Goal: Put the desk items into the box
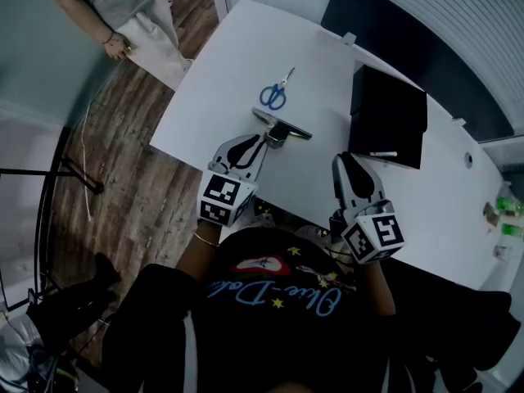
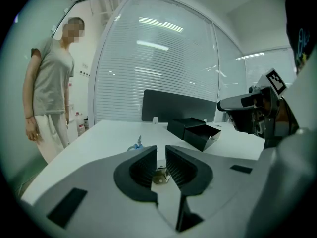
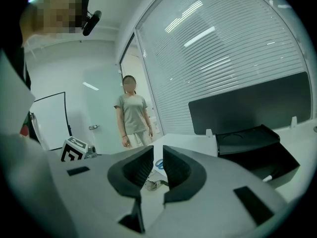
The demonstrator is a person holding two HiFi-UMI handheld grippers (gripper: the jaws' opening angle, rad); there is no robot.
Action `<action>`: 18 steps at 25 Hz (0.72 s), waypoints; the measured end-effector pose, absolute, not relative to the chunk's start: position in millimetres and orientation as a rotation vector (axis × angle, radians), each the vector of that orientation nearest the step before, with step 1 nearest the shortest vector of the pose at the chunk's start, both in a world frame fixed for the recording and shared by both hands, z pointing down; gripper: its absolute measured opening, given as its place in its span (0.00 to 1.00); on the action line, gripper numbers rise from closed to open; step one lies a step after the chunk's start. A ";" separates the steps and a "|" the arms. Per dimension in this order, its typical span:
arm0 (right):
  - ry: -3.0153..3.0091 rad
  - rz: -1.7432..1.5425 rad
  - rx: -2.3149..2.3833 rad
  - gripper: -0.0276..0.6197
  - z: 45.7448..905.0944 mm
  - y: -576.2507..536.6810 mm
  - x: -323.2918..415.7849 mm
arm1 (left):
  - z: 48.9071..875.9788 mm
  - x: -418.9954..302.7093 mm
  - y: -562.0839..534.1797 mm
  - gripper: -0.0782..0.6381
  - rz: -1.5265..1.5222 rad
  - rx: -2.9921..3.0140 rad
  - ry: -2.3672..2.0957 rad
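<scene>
On the white desk (image 1: 221,72) lie blue-handled scissors (image 1: 274,95) and, nearer me, a dark stapler (image 1: 282,128). A black box (image 1: 385,109) with its lid up stands to the right, with a white pen (image 1: 383,154) at its front edge. My left gripper (image 1: 260,142) points at the stapler from just short of it. Its jaws stand narrowly apart with nothing between them, and the stapler (image 2: 159,176) shows through the gap. My right gripper (image 1: 344,160) hovers near the desk's front edge beside the box, its jaws also slightly apart and empty. The scissors (image 3: 159,163) show beyond them.
A person (image 1: 139,15) in a grey top stands on the wood floor off the desk's far left corner. A dark partition screen (image 1: 409,39) runs behind the desk. Small green items (image 1: 508,211) sit at the far right.
</scene>
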State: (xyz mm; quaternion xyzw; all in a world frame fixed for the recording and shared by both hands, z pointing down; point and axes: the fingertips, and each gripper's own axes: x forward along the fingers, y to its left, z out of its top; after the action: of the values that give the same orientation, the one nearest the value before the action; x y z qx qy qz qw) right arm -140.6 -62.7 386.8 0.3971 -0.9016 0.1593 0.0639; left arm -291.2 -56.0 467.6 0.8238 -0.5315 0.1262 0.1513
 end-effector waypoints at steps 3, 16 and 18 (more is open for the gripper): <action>-2.708 0.481 1.214 0.14 386.0 -62.7 -140.2 | 484.3 -289.8 -58.7 0.19 0.349 2.315 -1.487; -2.630 0.488 1.323 0.14 389.4 -62.0 -121.1 | 531.3 -281.9 -69.3 0.24 0.574 2.319 -1.421; -2.625 0.496 1.338 0.14 388.0 -61.1 -119.6 | 535.2 -280.1 -70.9 0.24 0.650 2.352 -1.420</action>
State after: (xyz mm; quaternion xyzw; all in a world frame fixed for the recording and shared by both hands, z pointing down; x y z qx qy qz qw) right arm -119.6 -61.1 388.0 0.4466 -0.8760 0.1654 0.0769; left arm -280.1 -70.9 535.2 0.8225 -0.4966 0.2273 0.1586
